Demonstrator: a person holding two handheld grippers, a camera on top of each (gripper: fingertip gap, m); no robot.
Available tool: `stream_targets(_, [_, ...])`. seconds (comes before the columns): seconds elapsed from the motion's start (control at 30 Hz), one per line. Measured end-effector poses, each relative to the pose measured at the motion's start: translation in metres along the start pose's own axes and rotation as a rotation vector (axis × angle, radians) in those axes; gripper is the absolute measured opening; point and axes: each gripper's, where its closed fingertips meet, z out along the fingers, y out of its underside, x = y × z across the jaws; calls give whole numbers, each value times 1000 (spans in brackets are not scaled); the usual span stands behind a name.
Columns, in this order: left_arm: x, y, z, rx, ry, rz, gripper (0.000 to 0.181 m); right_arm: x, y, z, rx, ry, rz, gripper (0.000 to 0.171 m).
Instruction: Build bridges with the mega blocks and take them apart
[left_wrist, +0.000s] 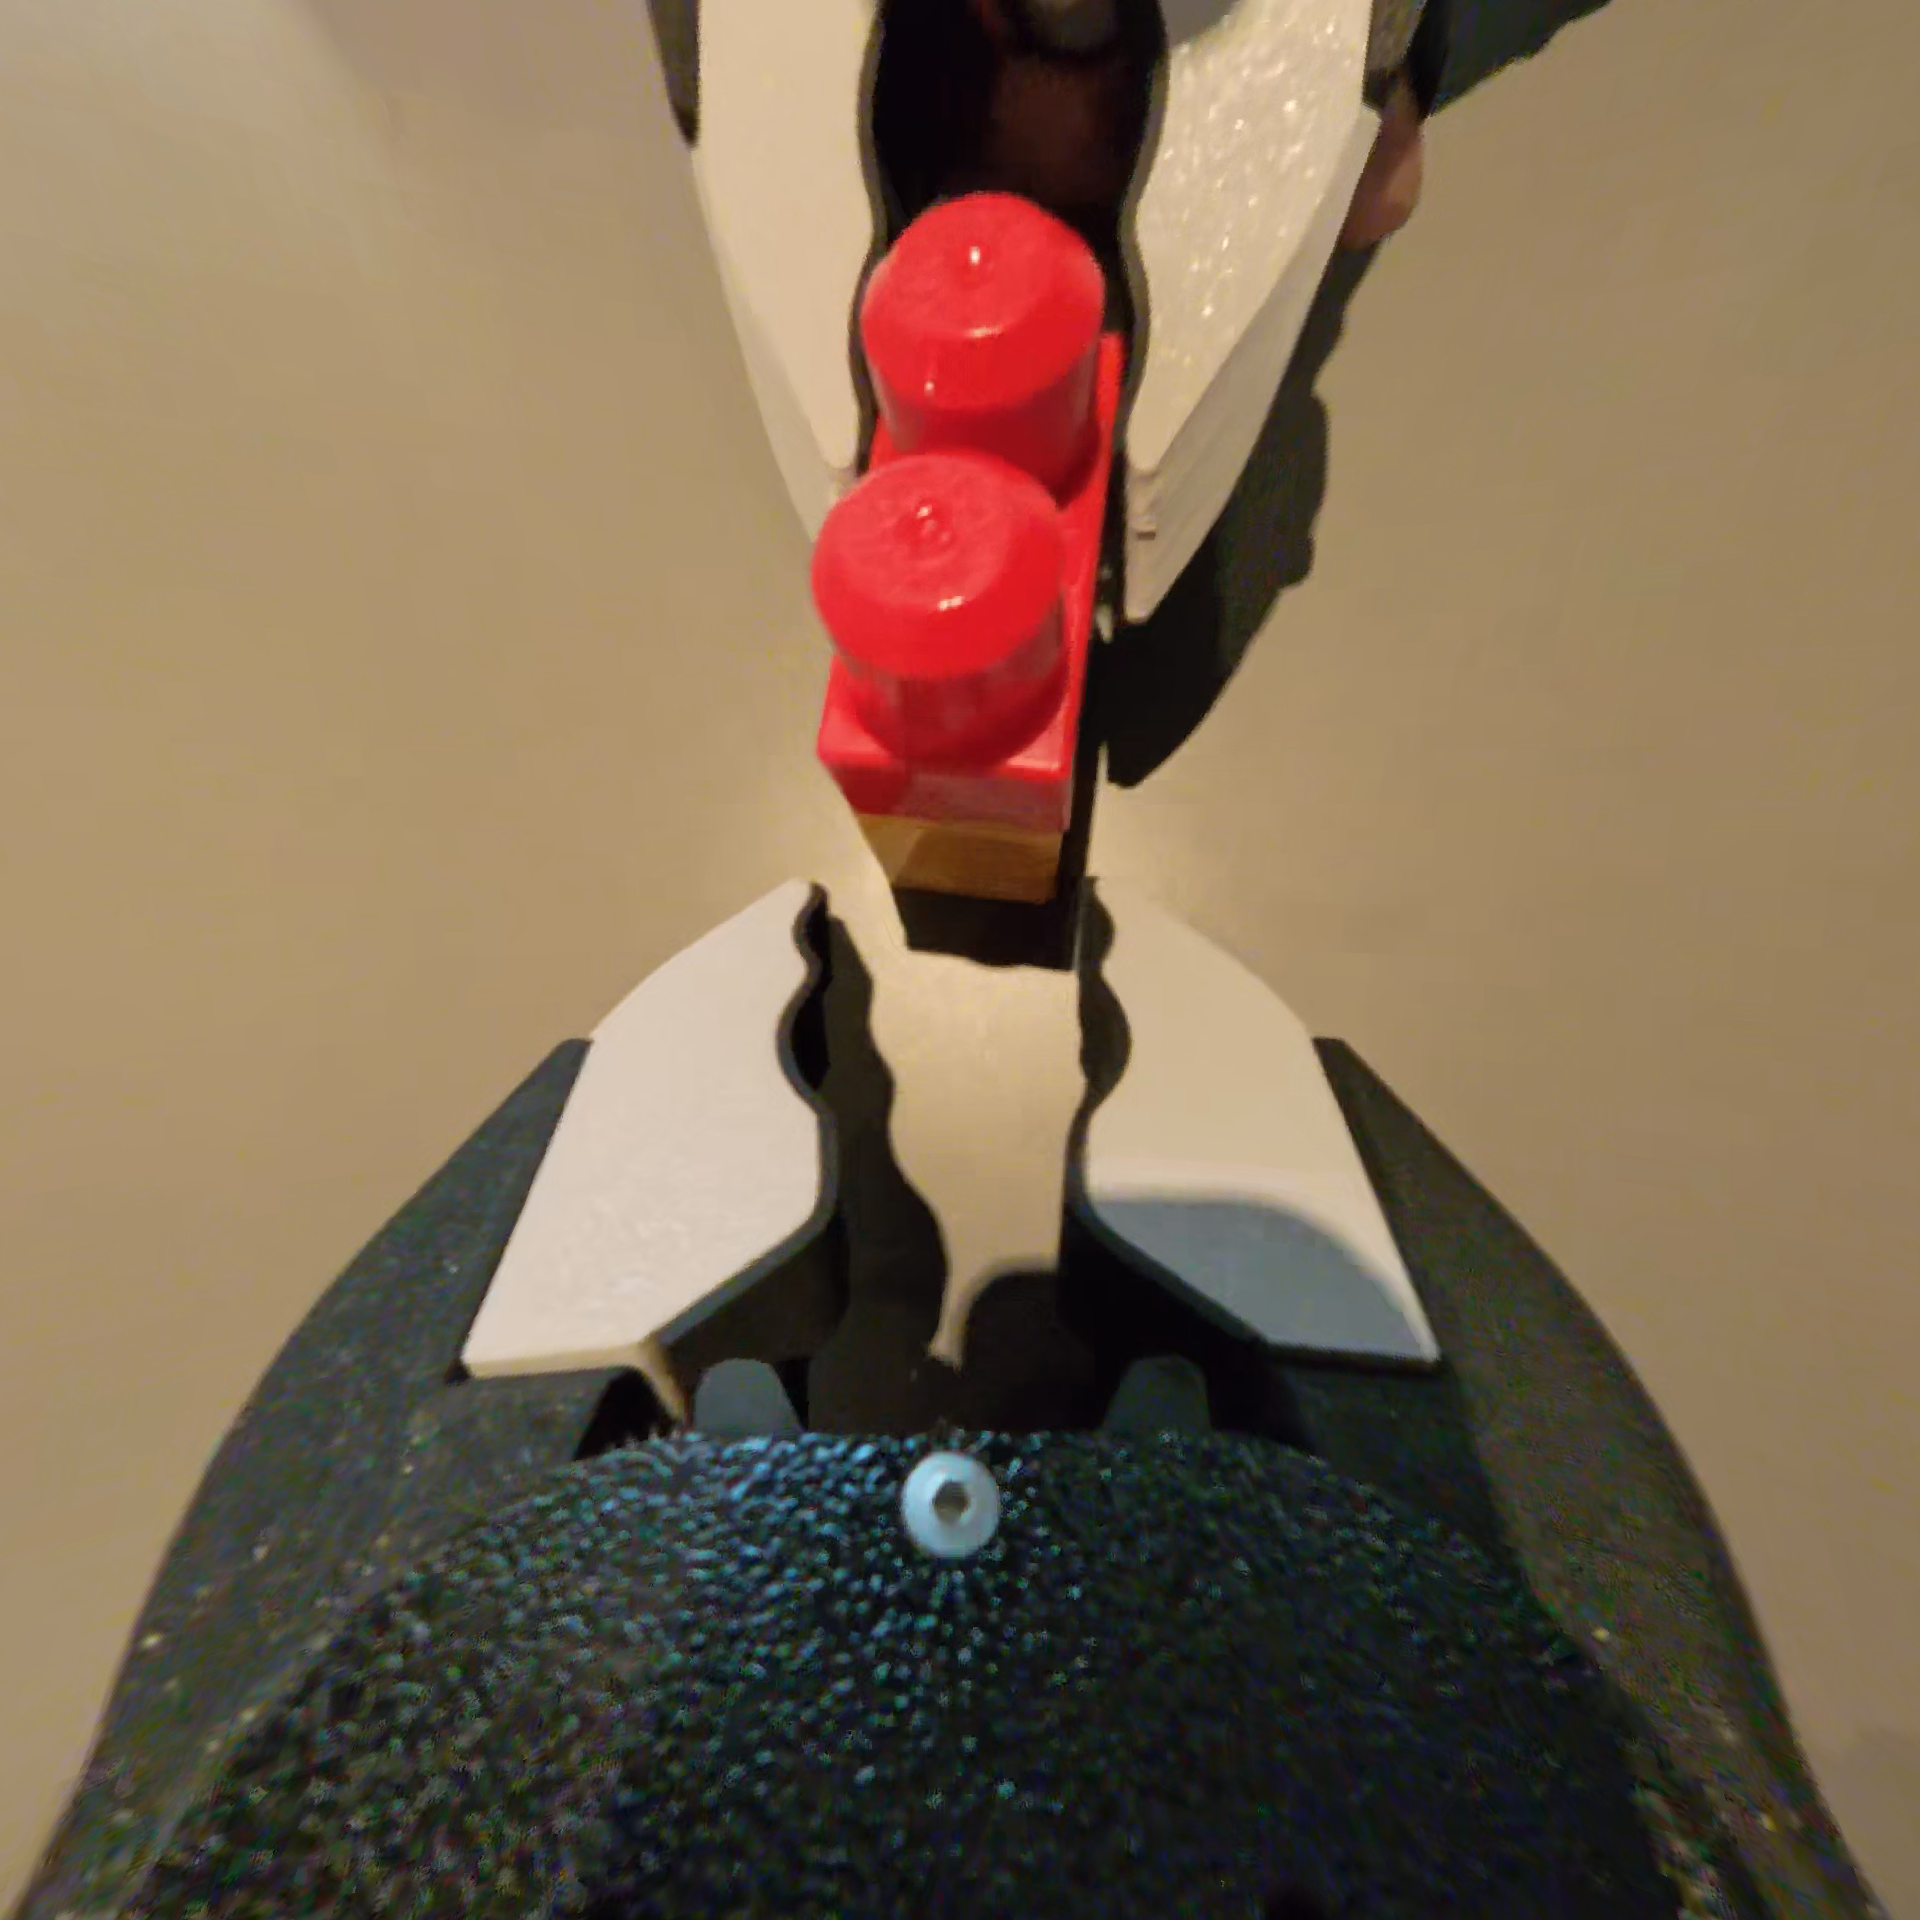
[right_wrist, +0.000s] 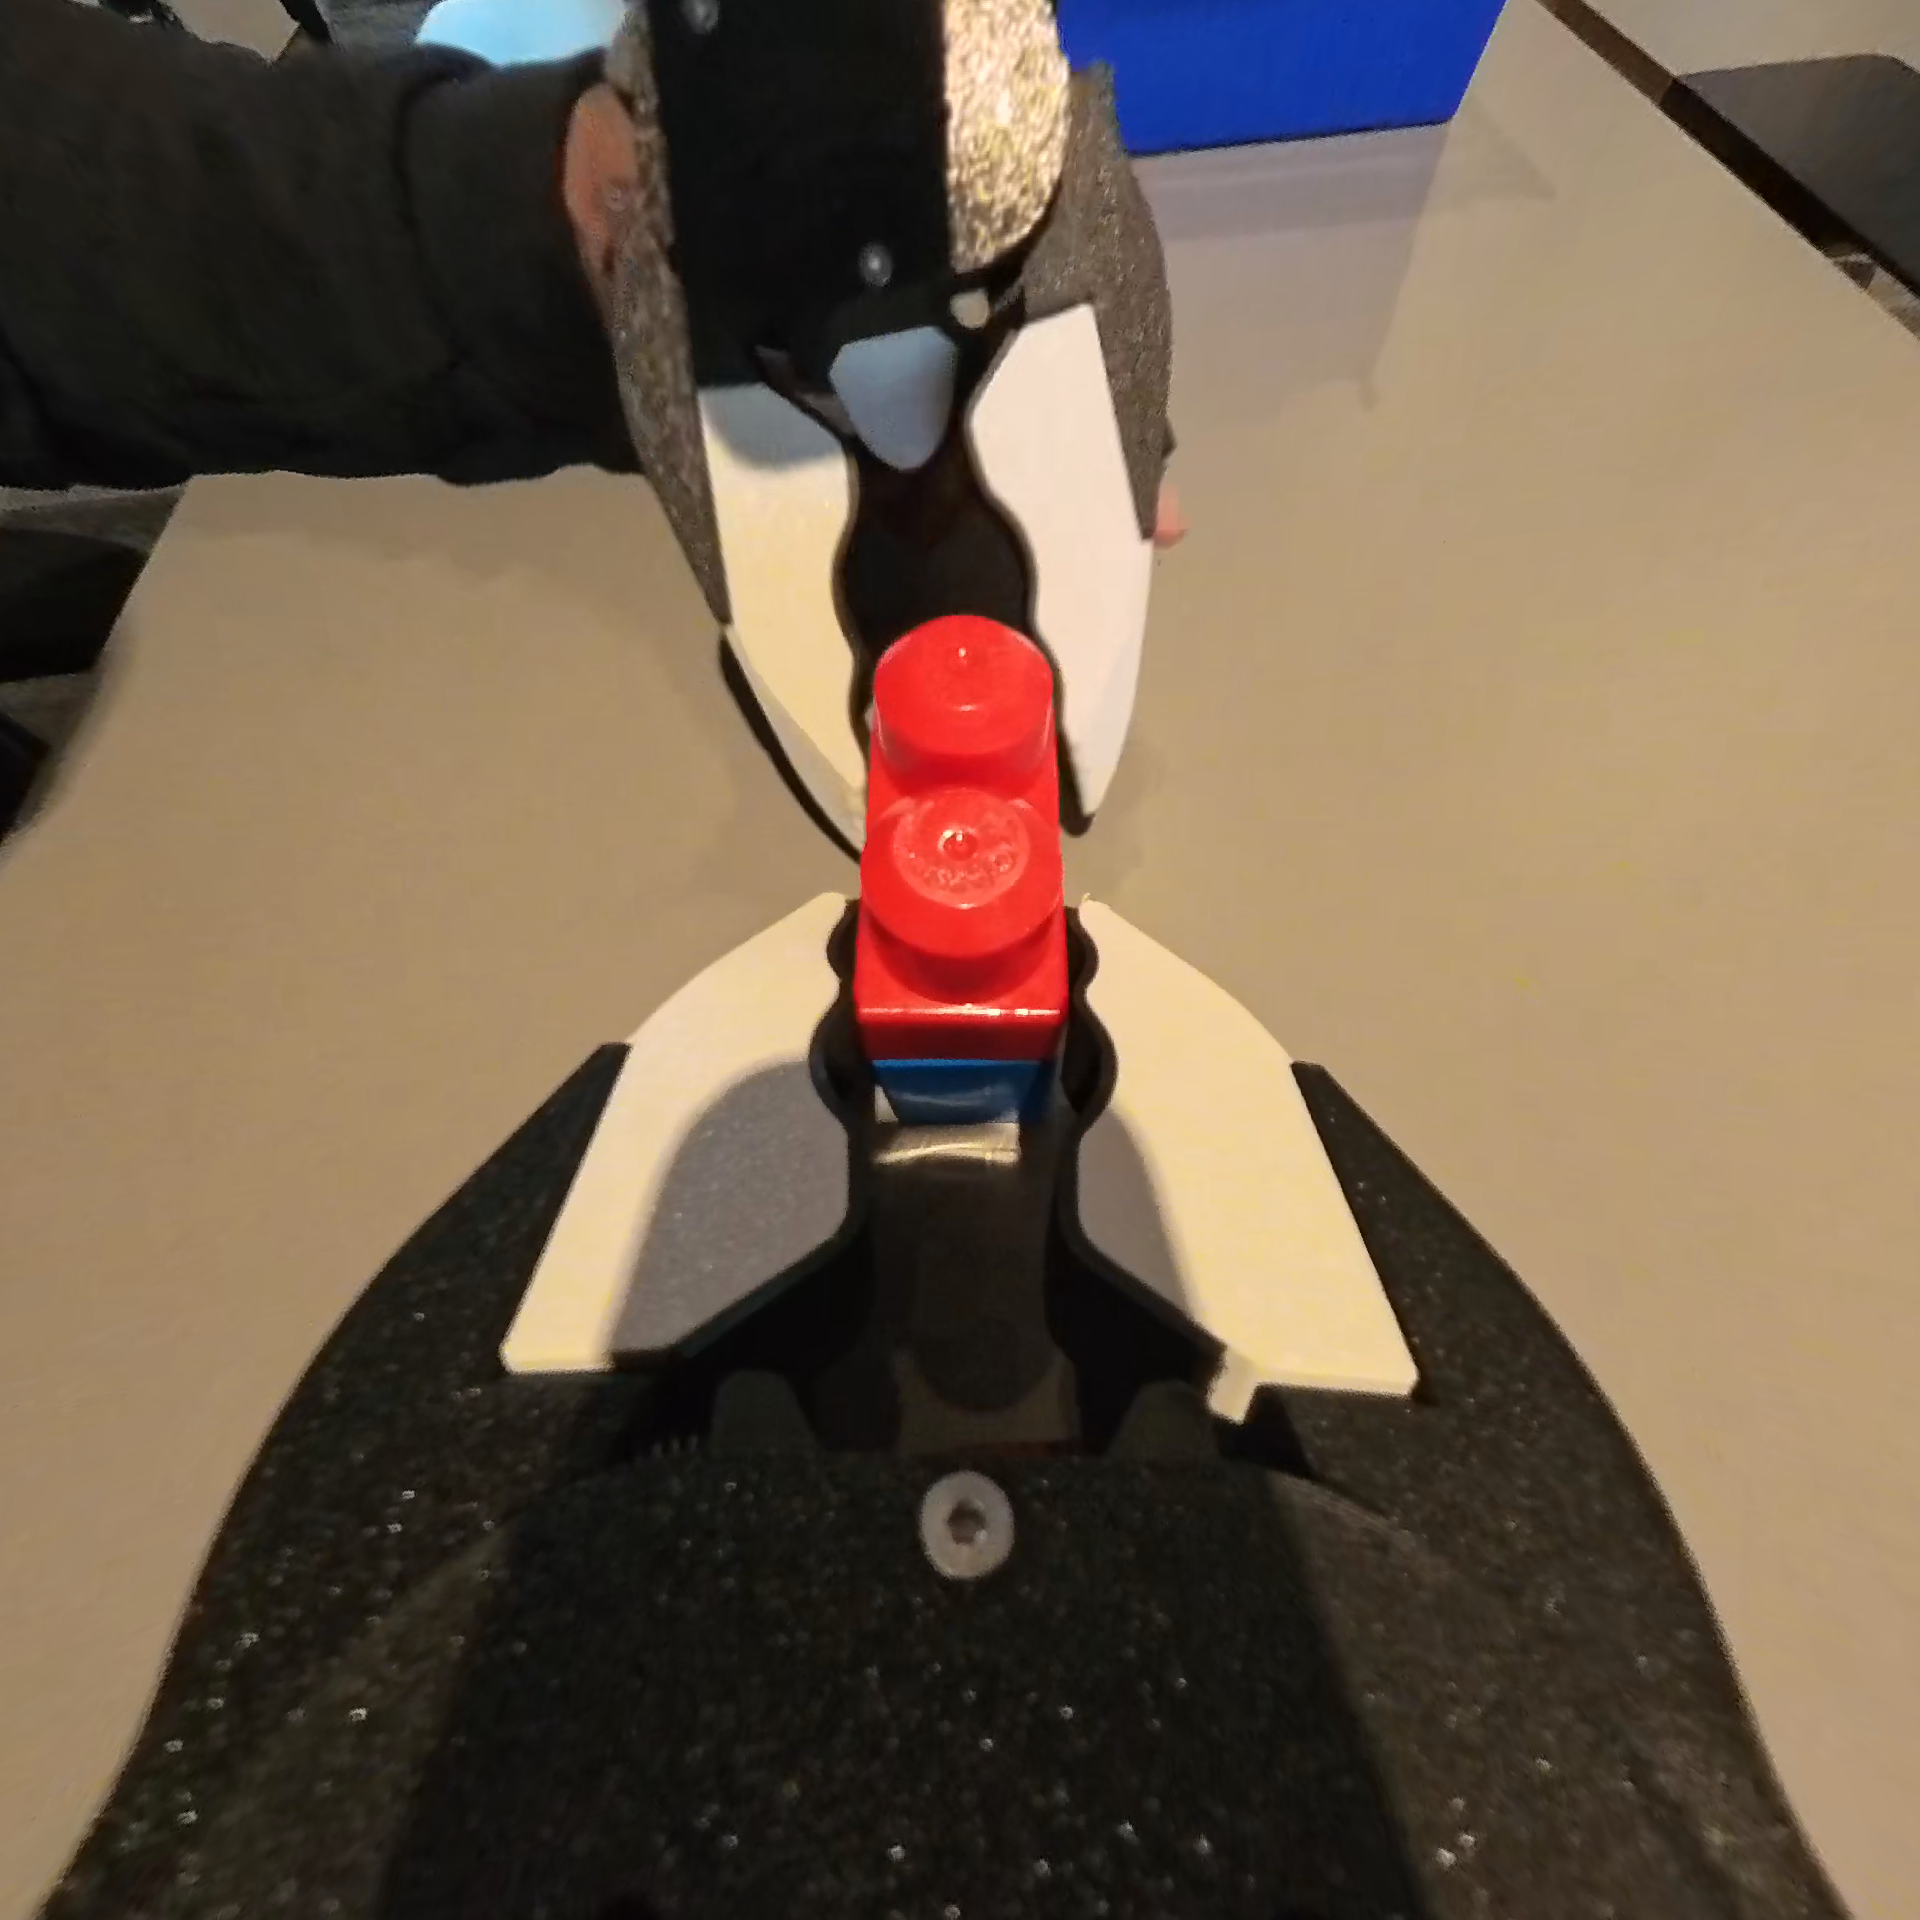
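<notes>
On the tan table (left_wrist: 312, 727), a small bridge stands between two claws that face each other. A red block (left_wrist: 966, 665) with two studs spans a yellow block (left_wrist: 971, 857) at the end nearer the left claw (left_wrist: 951, 914) and a blue block (right_wrist: 956, 1086) at the end nearer the right claw (right_wrist: 961, 914).

The right claw is clenched on its end of the red block, with the fingers snug against both sides. The left claw is released: its tips sit just at the yellow block's near face with a gap wider than the block, gripping nothing.

Whether the span is being seated or lifted off cannot be told from this moment, but the same care likely serves both. The left claw should probably slide a little further forward, low enough to clear the red block, and close squarely on the yellow pillar to anchor it. With that end pinned, the right claw ought to move the red block straight along the stud axis, down to seat or up to free. Twisting or tilting risks dragging the blue pillar along or toppling the narrow stack.

A blue bin (right_wrist: 1278, 73) sits far off on the table.
</notes>
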Motion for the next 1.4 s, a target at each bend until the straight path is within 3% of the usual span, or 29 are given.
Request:
stream_targets(0.13, [-1,-25,-21,233,48,-26,50,0,0,0,0,-1,-2,37])
stream_targets(0.27, [2,-56,-33,426,78,-56,42,-1,0,0,-1,-6,-5,37])
stream_targets(0.33, [4,-53,-24,370,58,-32,29,-2,0,0,-1,-8,-8,37])
stream_targets(0.93, [3,-51,-17,337,-34,-24,30,-1,6,-1,-26,-2,-12,43])
stream_targets(1.13, [3,-50,-17,309,-40,-31,30,-4,-3,-11,60,-38,-28,47])
stream_targets(1.4, [3,-50,-17,304,-37,-46,31,0,-16,-21,145,-8,-51,28])
